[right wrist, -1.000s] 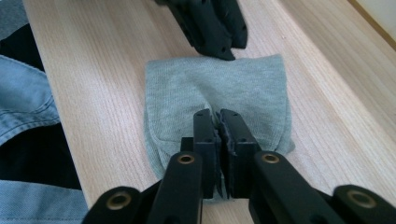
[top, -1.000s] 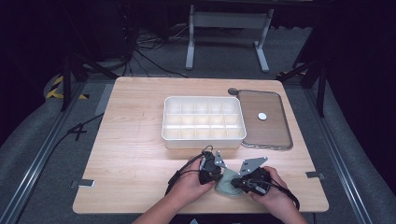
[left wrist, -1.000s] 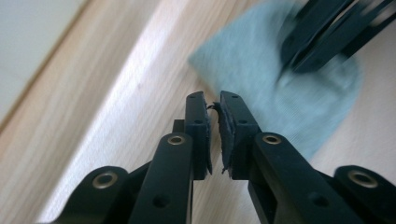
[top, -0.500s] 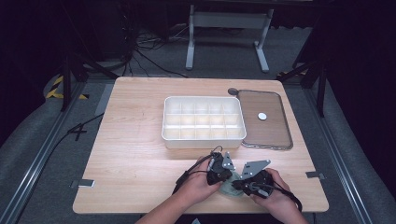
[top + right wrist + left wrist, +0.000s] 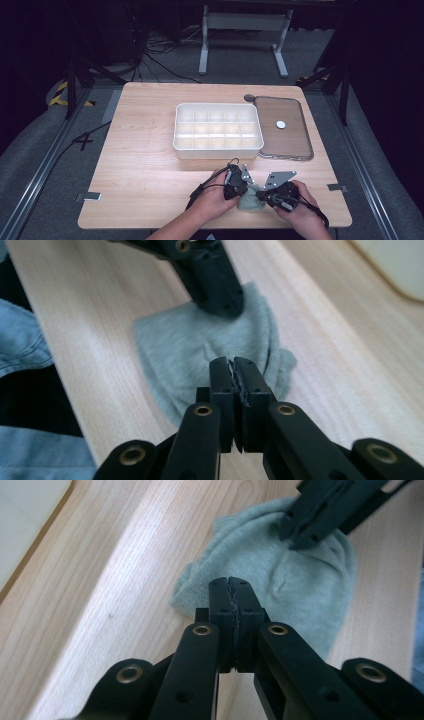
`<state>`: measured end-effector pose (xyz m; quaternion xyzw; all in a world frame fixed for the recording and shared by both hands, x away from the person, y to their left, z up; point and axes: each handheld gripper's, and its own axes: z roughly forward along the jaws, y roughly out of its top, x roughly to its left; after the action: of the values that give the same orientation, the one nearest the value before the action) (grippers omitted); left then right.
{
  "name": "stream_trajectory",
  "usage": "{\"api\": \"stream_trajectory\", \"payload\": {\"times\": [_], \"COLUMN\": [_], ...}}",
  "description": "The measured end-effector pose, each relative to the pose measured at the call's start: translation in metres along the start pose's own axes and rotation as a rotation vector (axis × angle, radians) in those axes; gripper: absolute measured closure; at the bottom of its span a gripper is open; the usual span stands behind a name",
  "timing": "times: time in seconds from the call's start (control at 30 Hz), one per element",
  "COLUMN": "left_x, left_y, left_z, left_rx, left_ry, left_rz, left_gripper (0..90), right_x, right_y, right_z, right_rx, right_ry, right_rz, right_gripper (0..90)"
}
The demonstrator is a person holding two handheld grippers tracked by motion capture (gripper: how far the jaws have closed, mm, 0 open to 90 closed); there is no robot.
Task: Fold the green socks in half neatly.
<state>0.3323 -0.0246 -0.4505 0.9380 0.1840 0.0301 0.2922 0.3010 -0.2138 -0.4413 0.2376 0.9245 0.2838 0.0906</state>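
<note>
Sock (image 5: 250, 199), pale green and crumpled, lies at the table's (image 5: 150, 150) near edge. Left gripper (image 5: 231, 582) has its jaws pressed together over one edge; right gripper (image 5: 232, 362), jaws also together, meets the opposite edge. Whether either pinches cloth I cannot tell.

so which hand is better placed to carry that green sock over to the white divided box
Left, probably. The left hand-held gripper is shut on the sock's edge and sits nearer the white box. The right hand-held gripper also pinches the sock but lies further toward the table's near edge.
</note>
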Motion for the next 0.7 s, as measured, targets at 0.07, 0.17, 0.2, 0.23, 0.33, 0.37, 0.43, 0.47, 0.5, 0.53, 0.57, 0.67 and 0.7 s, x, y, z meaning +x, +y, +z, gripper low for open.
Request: {"api": "stream_trajectory", "payload": {"times": [0.07, 0.17, 0.2, 0.23, 0.33, 0.37, 0.43, 0.47, 0.5, 0.53, 0.57, 0.67, 0.7], "left_x": [0.003, 0.007, 0.008, 0.009, 0.013, 0.013, 0.014, 0.014, 0.014, 0.014, 0.014, 0.014, 0.013], "left_y": [-0.002, -0.005, -0.006, -0.008, -0.013, -0.013, -0.016, -0.018, -0.018, -0.019, -0.019, -0.019, -0.019], "left_z": [-0.006, -0.016, -0.018, -0.021, -0.024, -0.024, -0.023, -0.022, -0.022, -0.021, -0.020, -0.017, -0.016], "left_rx": [-0.020, -0.049, -0.050, -0.056, -0.046, -0.046, -0.043, -0.022, -0.022, -0.012, 0.003, 0.023, 0.026], "left_ry": [-0.007, -0.012, -0.010, -0.008, -0.017, -0.017, -0.024, -0.037, -0.037, -0.042, -0.047, -0.066, -0.067], "left_rz": [-0.017, -0.043, -0.042, -0.057, -0.077, -0.077, -0.088, -0.094, -0.094, -0.093, -0.087, -0.082, -0.082], "left_gripper": [87.3, 85.1, 84.3, 83.7, 81.5, 80.8, 80.1, 80.1, 80.2, 80.2, 80.1, 81.1, 81.2], "right_x": [-0.002, -0.006, -0.007, -0.008, -0.007, -0.007, -0.006, -0.006, -0.006, -0.005, -0.006, -0.007, -0.008], "right_y": [0.001, 0.002, 0.002, 0.003, 0.006, 0.006, 0.007, 0.007, 0.007, 0.006, 0.005, 0.004, 0.003], "right_z": [-0.004, -0.010, -0.011, -0.012, -0.011, -0.011, -0.006, 0.000, 0.000, 0.003, 0.005, 0.009, 0.009], "right_rx": [-0.019, -0.049, -0.056, -0.063, -0.065, -0.065, -0.042, 0.004, 0.004, 0.030, 0.045, 0.049, 0.046], "right_ry": [-0.007, -0.012, -0.008, -0.003, 0.032, 0.032, 0.048, 0.040, 0.040, 0.035, 0.034, 0.047, 0.055], "right_rz": [0.013, 0.033, 0.039, 0.039, 0.053, 0.053, 0.053, 0.055, 0.055, 0.058, 0.054, 0.066, 0.066], "right_gripper": [87.5, 87.8, 87.9, 88.0, 87.9, 87.9, 87.3, 87.4, 87.4, 87.4, 87.6, 88.9, 89.1]}}
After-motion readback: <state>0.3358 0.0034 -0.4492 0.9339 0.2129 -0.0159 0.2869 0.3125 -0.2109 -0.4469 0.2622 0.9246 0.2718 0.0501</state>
